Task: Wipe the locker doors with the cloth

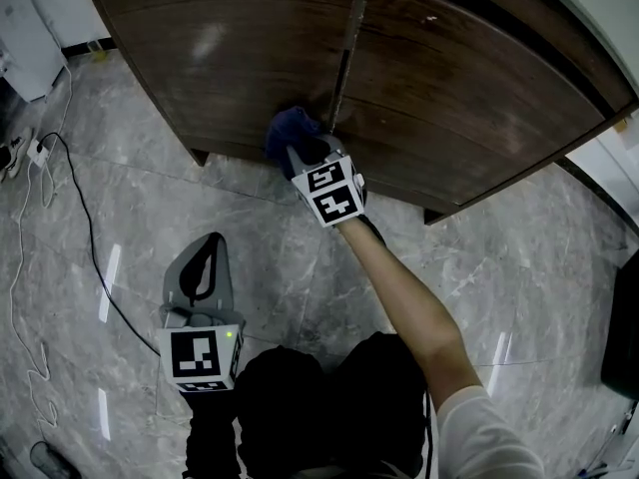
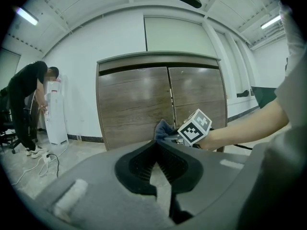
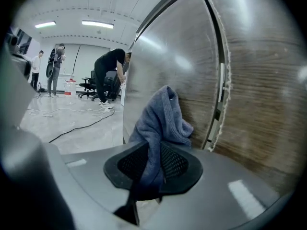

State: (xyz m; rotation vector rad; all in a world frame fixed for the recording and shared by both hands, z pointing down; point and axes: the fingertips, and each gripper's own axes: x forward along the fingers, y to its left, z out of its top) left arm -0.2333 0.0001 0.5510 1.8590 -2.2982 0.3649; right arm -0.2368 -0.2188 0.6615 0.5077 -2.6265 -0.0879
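Right tongs (image 3: 152,169): clenched tight on the cloth (image 3: 163,123). One fold is pinched between the ribbed black pads, and the loose bulk bunches out ahead so fabric meets the wood before plastic does.
Cloth: soft, nubbly blue-grey fabric, crumpled into a wad. It's pressed to the left door (image 1: 230,58) low down, near its bottom edge and just beside the seam (image 1: 344,58).
Locker doors (image 2: 168,104): two flat panels in dark brown wood grain with a dull sheen and pale scuffs here and there. A thin metal strip runs down the seam between them.
Left tongs (image 1: 205,267): closed on nothing, tips touching. They hang low over the floor (image 1: 479,257), well apart from the locker. My read is that they're parked out of the way, since this looks like a one-handed job.
Floor: glossy, grey-veined stone tile, with a black cable (image 1: 85,218) trailing across it.
Stage: I'd call it mid-wipe at the bottom of the left door.
Watch for: that loose wad could snag on the metal strip if it crosses the seam.
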